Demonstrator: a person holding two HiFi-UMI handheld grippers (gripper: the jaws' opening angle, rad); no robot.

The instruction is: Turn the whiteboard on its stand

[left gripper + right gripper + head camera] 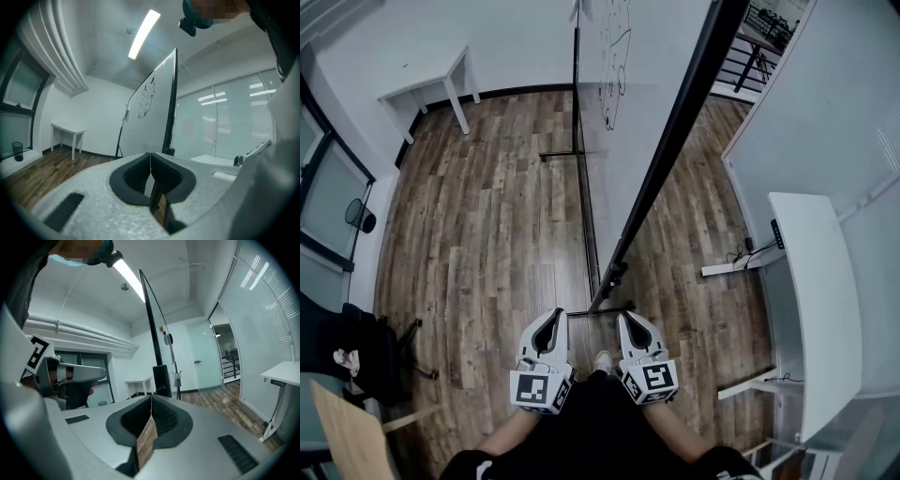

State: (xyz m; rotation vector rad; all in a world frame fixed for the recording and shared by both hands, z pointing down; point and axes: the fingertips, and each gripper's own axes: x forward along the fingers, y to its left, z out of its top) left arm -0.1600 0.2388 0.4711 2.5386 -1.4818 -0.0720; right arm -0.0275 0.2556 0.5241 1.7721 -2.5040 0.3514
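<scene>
Head view looks down on us holding both grippers side by side, close to the body, above a wooden floor (487,234). We have the left gripper (551,317) clenched: in its own view the jaw tips meet in a thin line with nothing between them. We have the right gripper (630,319) clenched as well, its pads pressed together and empty.

The whiteboard (628,141) stands straight ahead of us, running from just beyond the jaw tips to the far end of the room. We see it almost edge-on, its black frame slanting up to the right. Its left face carries drawings (614,56) toward the far end. The left gripper view shows that drawn face, and the right gripper view shows little more than the dark edge. Neither gripper touches it.

The stand (609,307) has its near foot on the floor just beyond the two grippers, and a second foot lies farther off on the left. A small white table (431,84) sits in the far left corner. A long white desk (816,300) sits on the right, and a dark chair (356,347) is near left.
</scene>
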